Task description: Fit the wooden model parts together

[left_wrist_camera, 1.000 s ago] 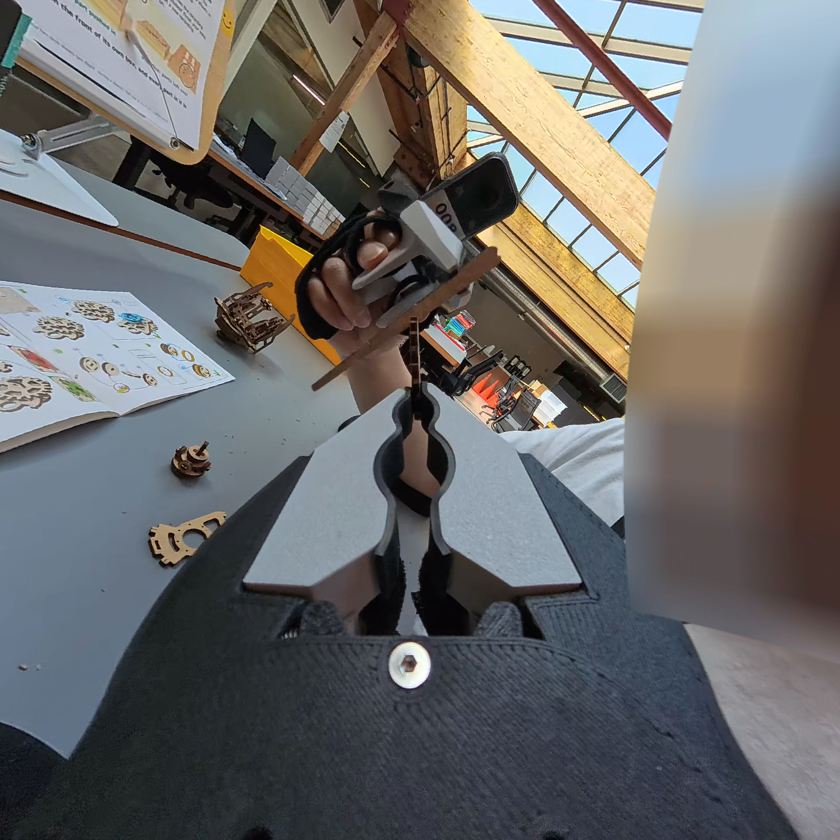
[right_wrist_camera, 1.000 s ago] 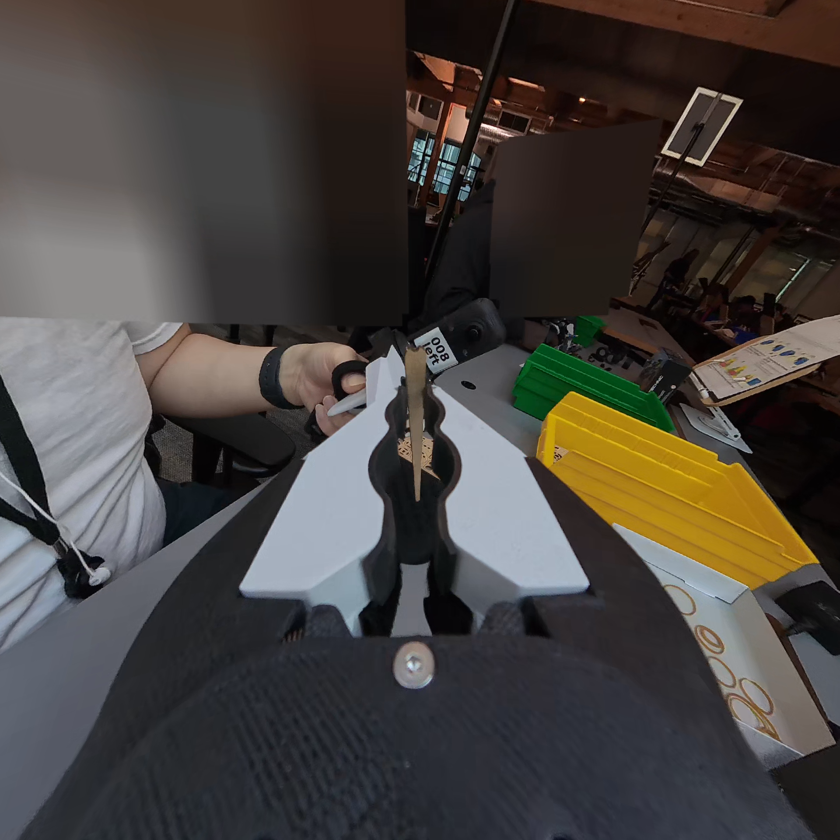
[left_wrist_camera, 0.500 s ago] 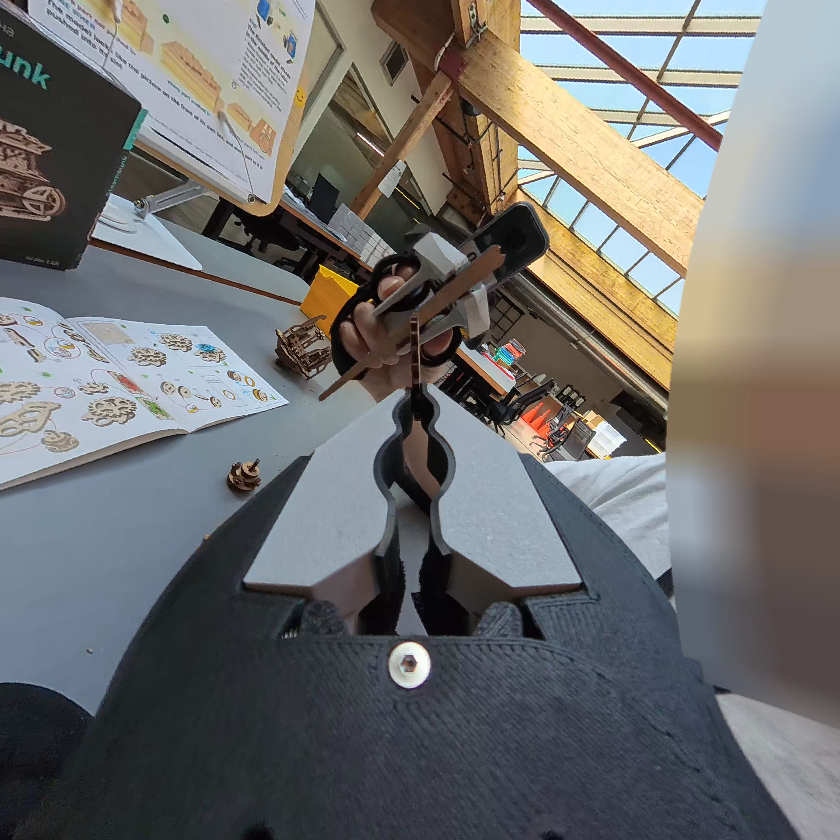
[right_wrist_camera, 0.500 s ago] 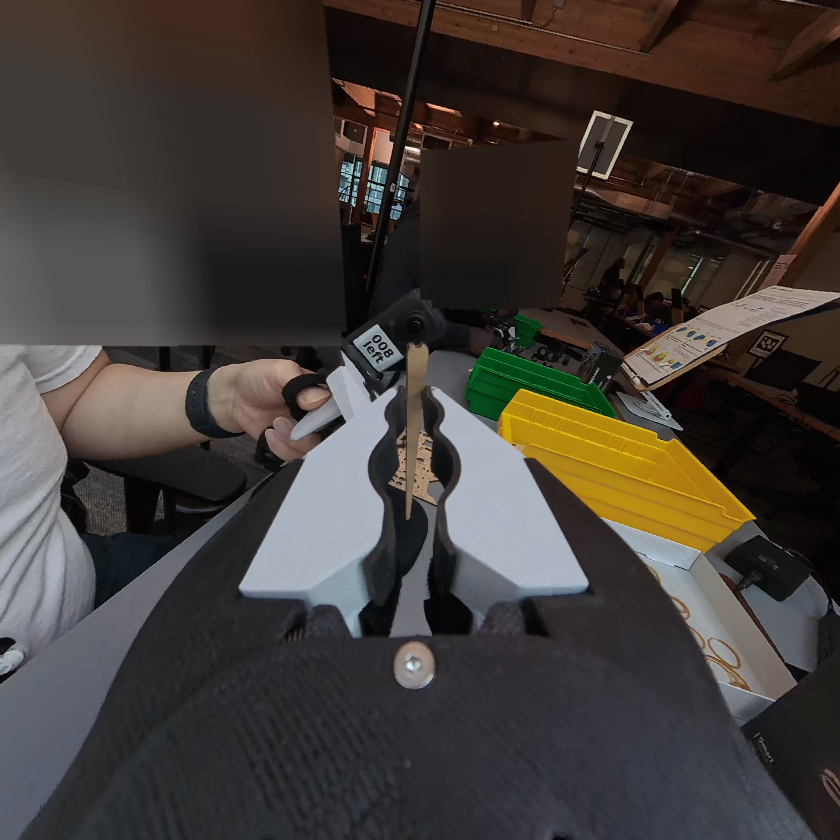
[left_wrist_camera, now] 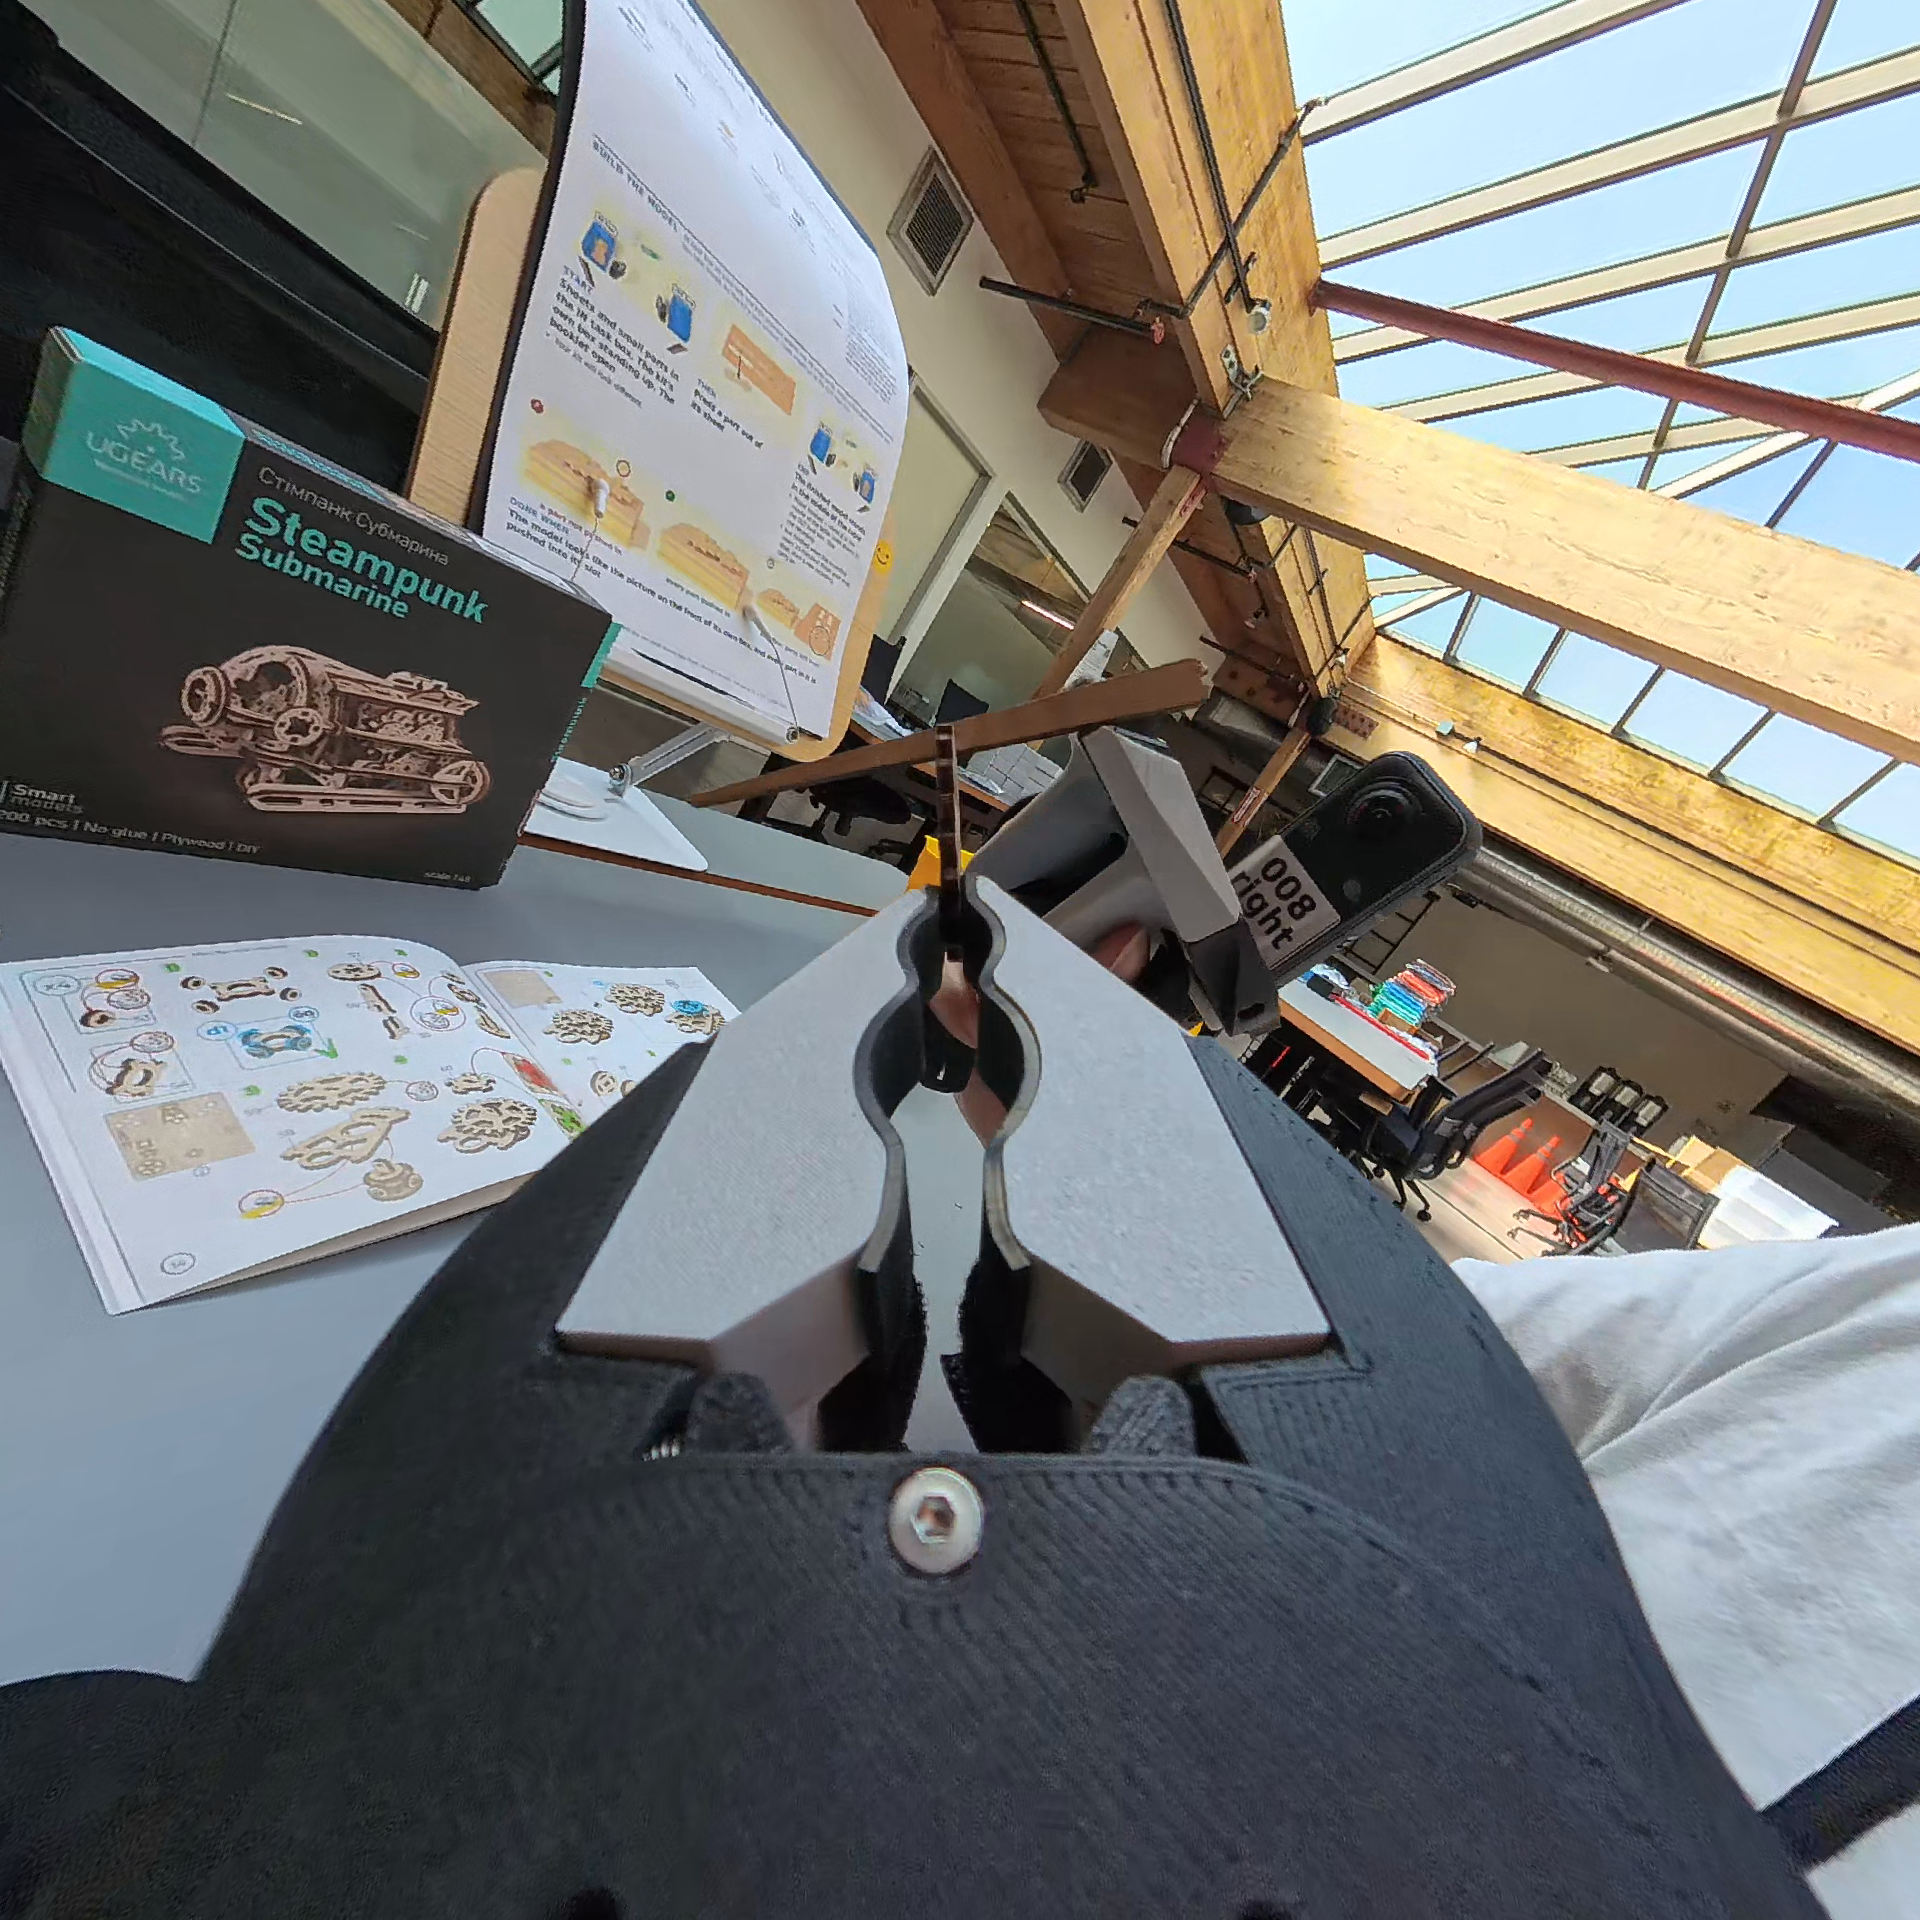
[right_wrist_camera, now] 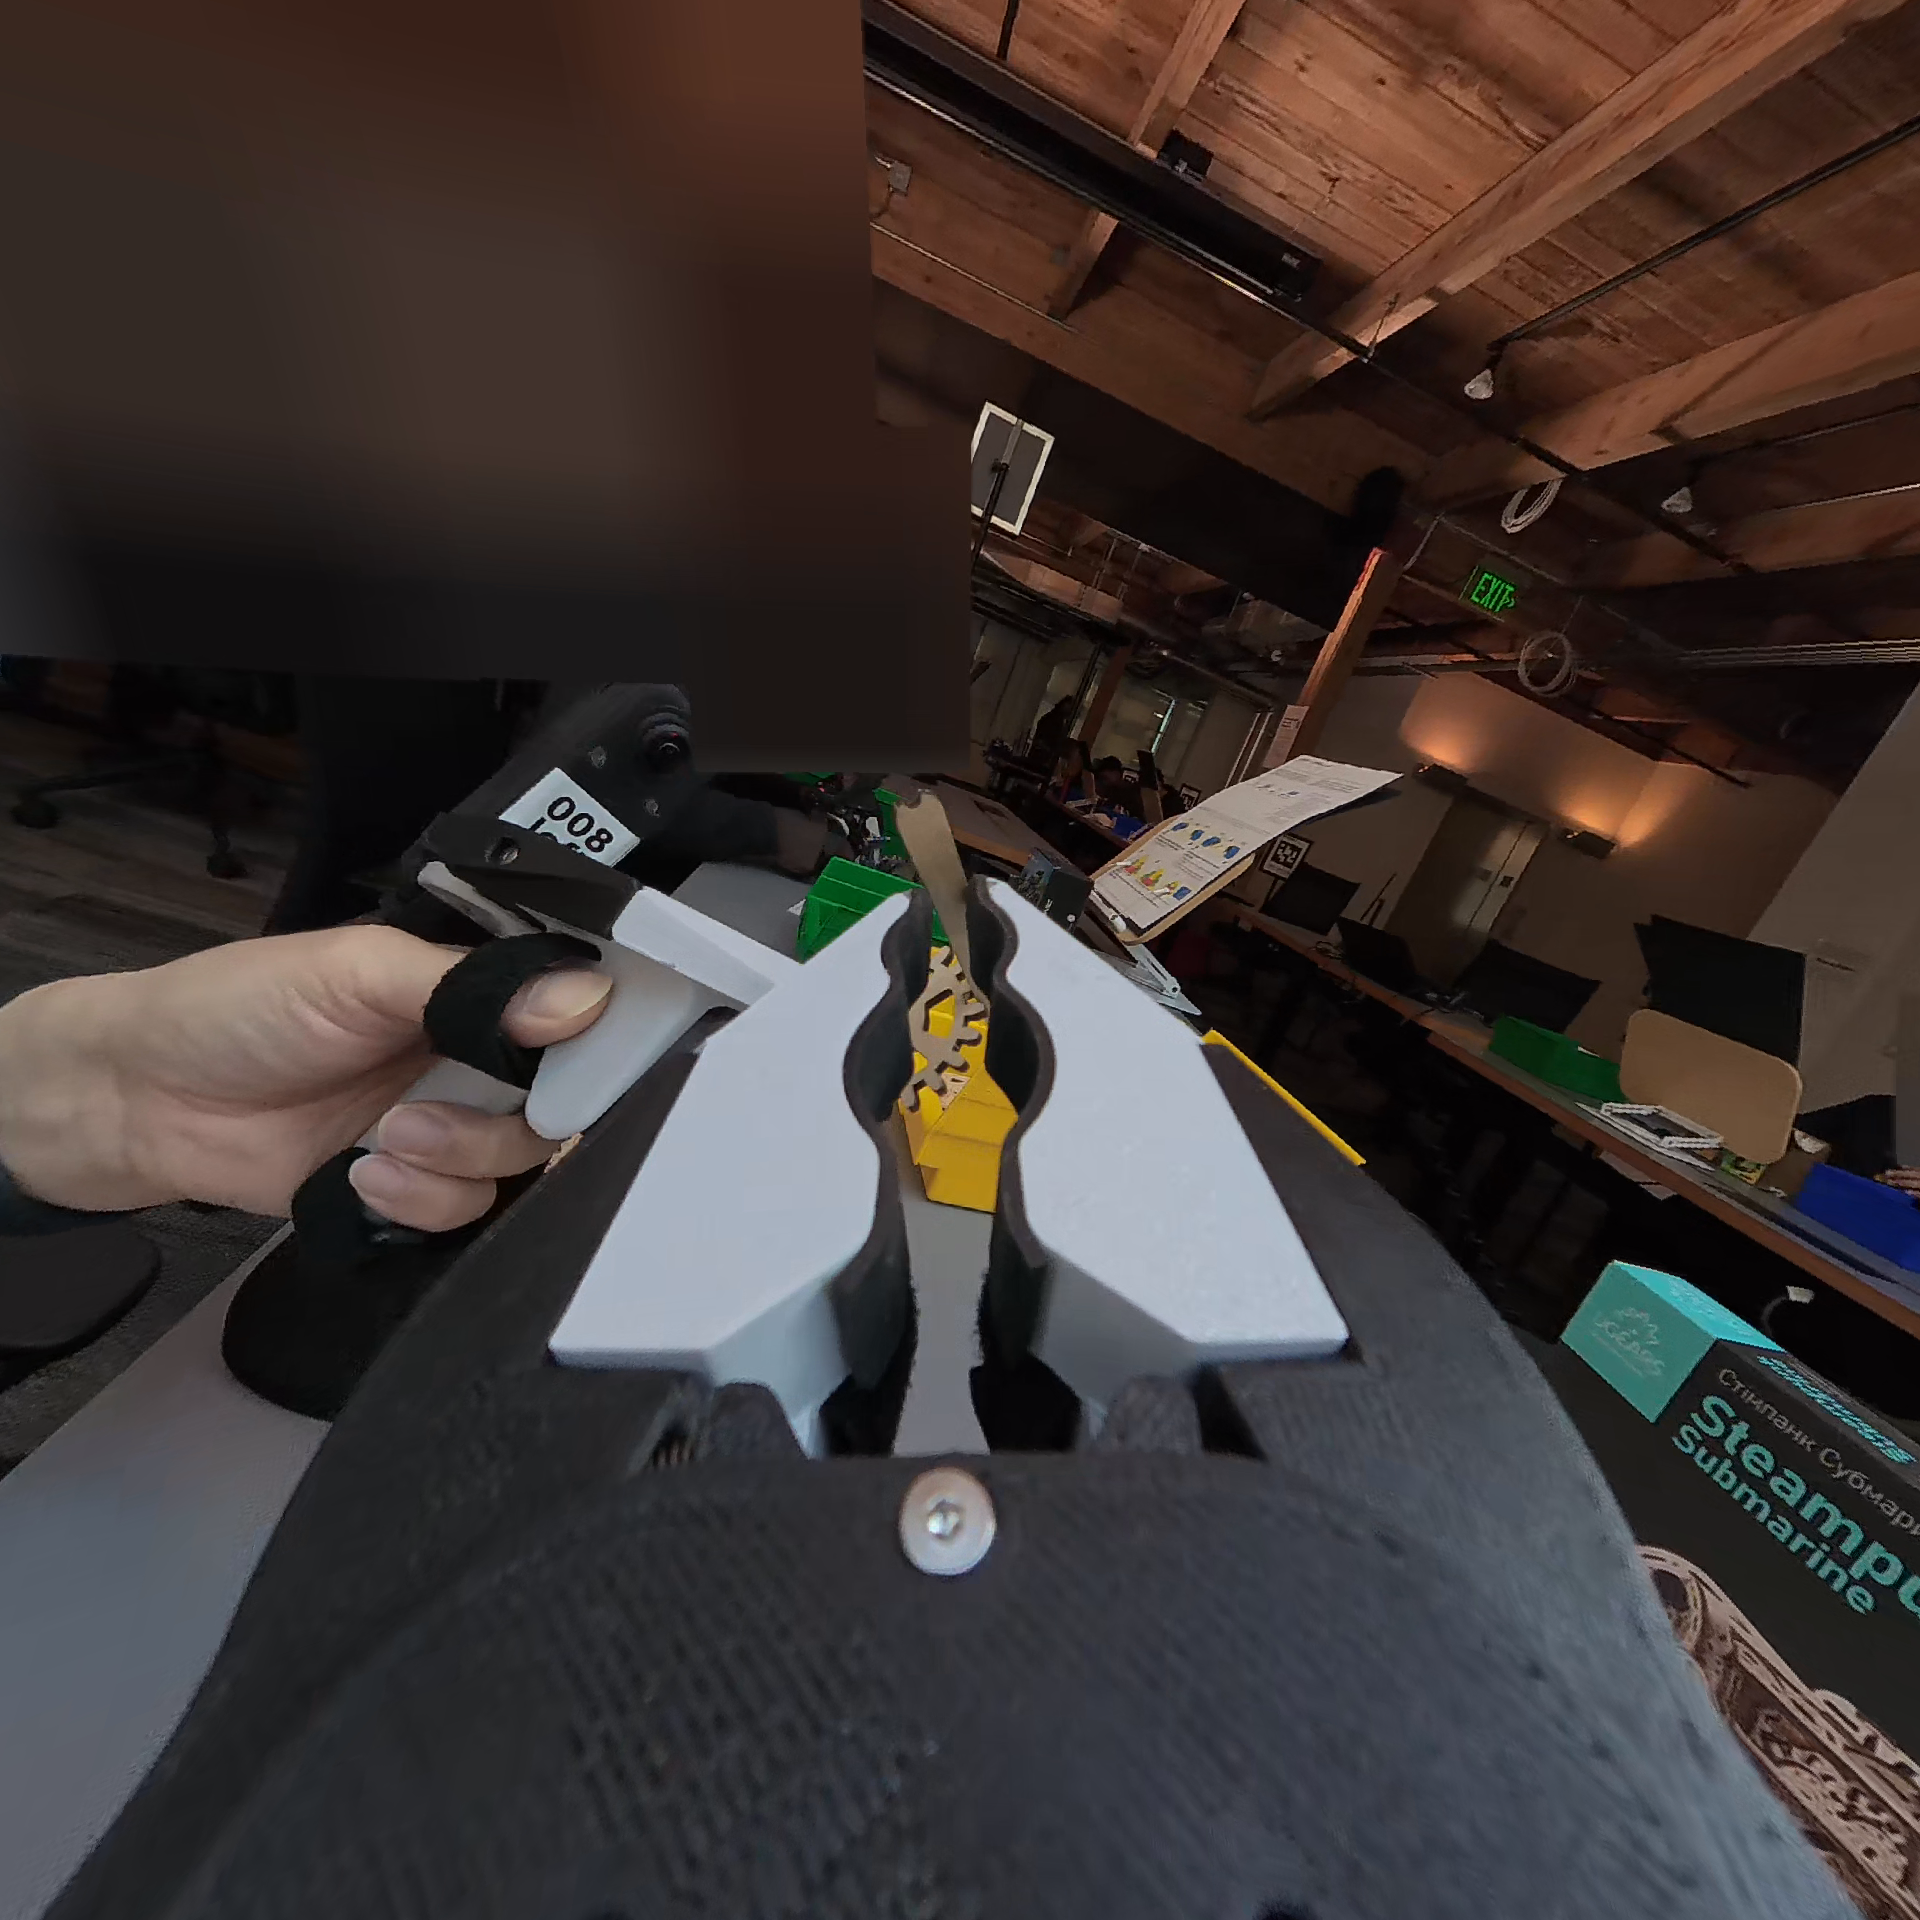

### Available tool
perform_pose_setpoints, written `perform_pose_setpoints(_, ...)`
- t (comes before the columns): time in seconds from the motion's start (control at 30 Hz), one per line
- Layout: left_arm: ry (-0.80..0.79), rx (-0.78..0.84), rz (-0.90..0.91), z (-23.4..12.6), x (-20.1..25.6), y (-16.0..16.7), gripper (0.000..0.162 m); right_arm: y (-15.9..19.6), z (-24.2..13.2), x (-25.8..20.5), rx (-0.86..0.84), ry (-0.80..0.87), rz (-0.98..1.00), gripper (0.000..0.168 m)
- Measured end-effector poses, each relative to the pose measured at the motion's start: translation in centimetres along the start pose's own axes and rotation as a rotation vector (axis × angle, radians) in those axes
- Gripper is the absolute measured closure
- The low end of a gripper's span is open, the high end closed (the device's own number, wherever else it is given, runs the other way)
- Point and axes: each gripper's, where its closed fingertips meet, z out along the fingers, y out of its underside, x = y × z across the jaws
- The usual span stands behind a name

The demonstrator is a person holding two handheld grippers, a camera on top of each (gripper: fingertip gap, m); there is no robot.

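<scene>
My left gripper (left_wrist_camera: 951,894) is shut on a thin toothed wooden part (left_wrist_camera: 945,810), seen edge-on and standing up from the fingertips. My right gripper (right_wrist_camera: 948,894) is shut on a long flat wooden strip (right_wrist_camera: 930,862), held above the table. In the left wrist view the strip (left_wrist_camera: 966,732) lies slantwise across the top of the toothed part, touching or nearly so, and the right gripper (left_wrist_camera: 1132,831) is just behind to the right. In the right wrist view the toothed part (right_wrist_camera: 940,1029) shows behind my fingers, with the left gripper (right_wrist_camera: 675,945) and a hand at the left.
A dark model box (left_wrist_camera: 260,665) and an open instruction booklet (left_wrist_camera: 312,1081) lie on the grey table (left_wrist_camera: 208,1455) at the left. A sheet on a stand (left_wrist_camera: 707,436) rises behind. A yellow bin (right_wrist_camera: 966,1143) and a green bin (right_wrist_camera: 842,904) sit beyond. Across from one pair of fingers to the other is roughly 4 cm.
Both grippers kept their hold and turned. The left view swung left toward the box. The strip rose from below the toothed part's tip to lie across its top. The right gripper shifted right.
</scene>
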Motion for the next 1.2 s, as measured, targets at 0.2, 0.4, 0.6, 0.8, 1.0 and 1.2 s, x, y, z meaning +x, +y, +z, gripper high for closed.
perform_pose_setpoints(0.2,-0.019,0.009,0.015,0.0,-0.3,-0.4,0.162,0.2,0.3,-0.9,-0.017,-0.034,-0.015,0.168)
perform_pose_setpoints(0.4,-0.113,-0.01,0.039,-1.7,-2.9,-0.4,0.162,1.8,-0.1,1.9,-0.137,0.011,0.011,0.168)
perform_pose_setpoints(0.6,-0.232,0.034,0.057,-6.3,-5.9,-3.1,0.162,13.9,-0.9,3.2,-0.674,0.028,0.47,0.135)
perform_pose_setpoints(0.8,-0.292,0.069,0.104,-8.7,-6.5,-5.3,0.162,23.2,4.6,0.5,-0.958,-0.207,0.267,0.146)
perform_pose_setpoints(1.0,-0.291,0.048,0.083,-10.0,-6.5,-4.8,0.162,29.1,6.4,-1.4,-1.232,-0.316,0.351,0.153)
perform_pose_setpoints(1.2,-0.244,-0.074,0.043,-9.9,-7.8,-2.7,0.162,26.0,6.2,-1.1,-1.084,-0.309,0.302,0.163)
